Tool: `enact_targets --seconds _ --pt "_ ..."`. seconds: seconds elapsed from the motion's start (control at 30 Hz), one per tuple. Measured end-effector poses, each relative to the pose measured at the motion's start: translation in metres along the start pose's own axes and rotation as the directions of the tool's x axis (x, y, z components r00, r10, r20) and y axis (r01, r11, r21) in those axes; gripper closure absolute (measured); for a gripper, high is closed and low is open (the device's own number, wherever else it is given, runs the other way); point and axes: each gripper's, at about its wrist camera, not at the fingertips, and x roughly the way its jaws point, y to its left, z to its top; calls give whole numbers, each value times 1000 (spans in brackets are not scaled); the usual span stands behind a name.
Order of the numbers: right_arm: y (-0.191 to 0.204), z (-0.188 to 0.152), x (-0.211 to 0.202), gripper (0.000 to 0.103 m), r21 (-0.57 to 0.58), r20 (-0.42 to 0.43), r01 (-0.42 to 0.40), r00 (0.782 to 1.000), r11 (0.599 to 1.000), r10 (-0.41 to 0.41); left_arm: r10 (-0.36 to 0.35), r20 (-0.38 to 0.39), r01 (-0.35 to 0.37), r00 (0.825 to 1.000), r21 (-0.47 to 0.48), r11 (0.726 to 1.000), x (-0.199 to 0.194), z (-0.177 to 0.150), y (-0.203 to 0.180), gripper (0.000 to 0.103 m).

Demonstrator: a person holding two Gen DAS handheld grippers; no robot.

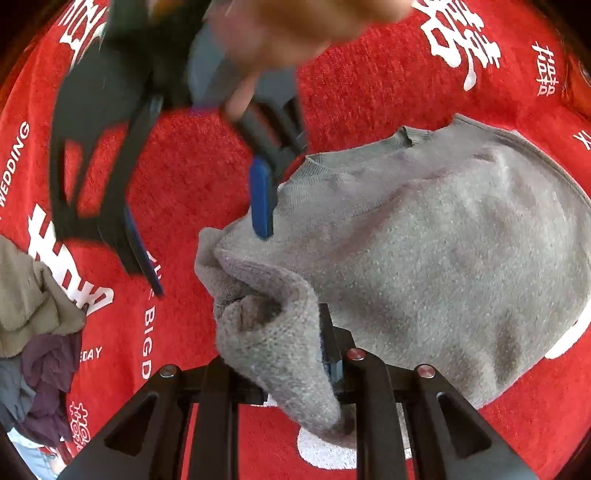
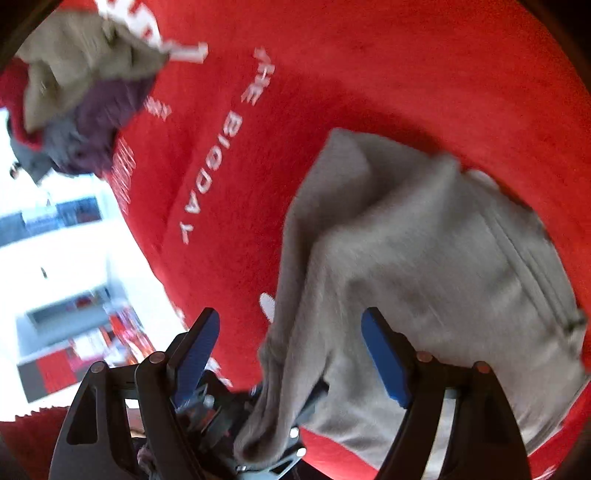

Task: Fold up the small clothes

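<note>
Left tongs are pinching a bunched fold of the grey sweater, probably a sleeve or side edge, the knit wadded between the dark fingers so that one blue pad is only just showing beside the cloth. We are judging this grip as the lift for carrying that edge across the body of the garment. Right tongs are standing spread, blue pads wide apart with nothing between them, hovering over the same sweater; in the left wrist view we are seeing them ahead of the left tongs, tilted down, one pad close to the collar ribbing, though contact is not something we can confirm. We are reading the spread as a reach for a second hold near the neckline, so that the fold can be drawn flat. Most of the sweater is lying ahead and to the right of the left tongs on the red printed cloth. Off to the left of both tongs, well apart, a heap of other clothes is waiting, olive and purple. Motion blur is smearing the right wrist view, and a hand at the top of the left view is cut off. Which part of the sweater is gripped stays hard to tell.
</note>
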Motion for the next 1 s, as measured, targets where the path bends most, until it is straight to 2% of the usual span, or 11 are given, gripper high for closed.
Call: enact_targets --seconds 0.2,0.23,0.27,0.3,0.33,0.43,0.57,0.63,0.73,0.93,1.0 --pt "14 30 46 21 -60 -110 155 981 986 -161 20 28 -21 999 44 999 0 -5 -6 82" --pt "15 30 50 31 -69 -116 189 974 980 -196 15 25 -16 1000 38 999 0 -4 -5 82" --pt "15 30 53 67 -84 -111 235 964 968 -243 7 15 -7 1000 24 1000 1 -3 -4 82" --pt "14 27 52 86 -100 -90 289 950 952 -298 -1 8 0 1000 12 1000 1 -2 -1 82" --pt "13 24 49 89 -99 -66 291 952 952 -298 -12 7 12 1000 -1 1000 0 0 1 82" --pt "0 0 17 90 -54 63 178 983 983 -175 -37 34 37 999 -1 999 -11 6 3 82" --pt "-24 -42 -28 90 -10 219 -7 976 1000 9 -82 88 79 993 36 996 -41 23 -11 82" --pt "-36 -63 -51 90 18 288 -76 955 997 67 -101 110 96 989 56 994 -54 31 -19 82" --pt "-54 -107 -86 90 41 416 -159 900 986 128 -146 149 133 978 96 986 -79 49 -37 82" --pt "-102 -202 -144 90 52 605 -237 781 970 158 -235 218 184 947 230 956 -115 81 -95 82" --pt "-124 -227 -153 90 84 640 -250 755 965 140 -267 224 199 937 286 938 -119 88 -122 82"
